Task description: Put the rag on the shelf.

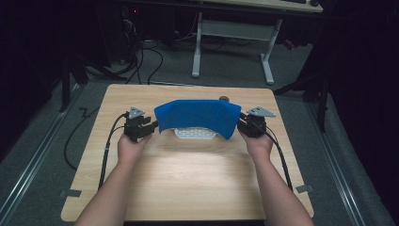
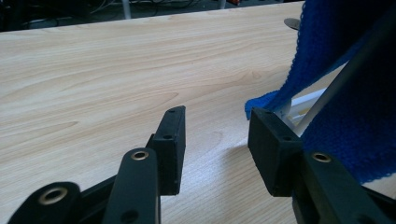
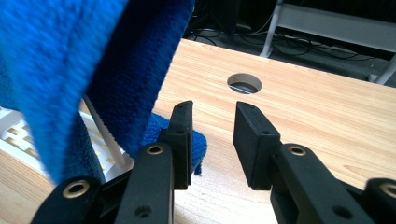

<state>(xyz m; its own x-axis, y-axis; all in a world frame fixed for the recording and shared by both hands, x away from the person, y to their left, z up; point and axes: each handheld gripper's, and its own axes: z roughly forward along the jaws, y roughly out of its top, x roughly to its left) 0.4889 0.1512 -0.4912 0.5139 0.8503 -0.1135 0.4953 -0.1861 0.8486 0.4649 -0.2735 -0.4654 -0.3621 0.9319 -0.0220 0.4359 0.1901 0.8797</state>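
Note:
A blue cloth [image 1: 197, 115] hangs draped over a white slotted rack [image 1: 195, 134] at the middle of the wooden table [image 1: 188, 179]. At the cloth's left end my left gripper [image 1: 153, 126] is open. In the left gripper view its jaws [image 2: 215, 140] have only bare wood between them, and the cloth [image 2: 355, 107] and a white rod of the rack [image 2: 303, 100] lie just beside one jaw. My right gripper [image 1: 242, 123] is open at the cloth's right end. In the right gripper view nothing lies between its jaws [image 3: 212, 140], and the cloth [image 3: 70, 70] hangs beside them over the rack [image 3: 18, 135].
A round cable hole [image 3: 244, 83] sits in the tabletop behind the cloth, near the far edge. Beyond the table stands a white desk frame [image 1: 230, 33] on a dark floor with cables. Bare wood lies between the rack and the near edge.

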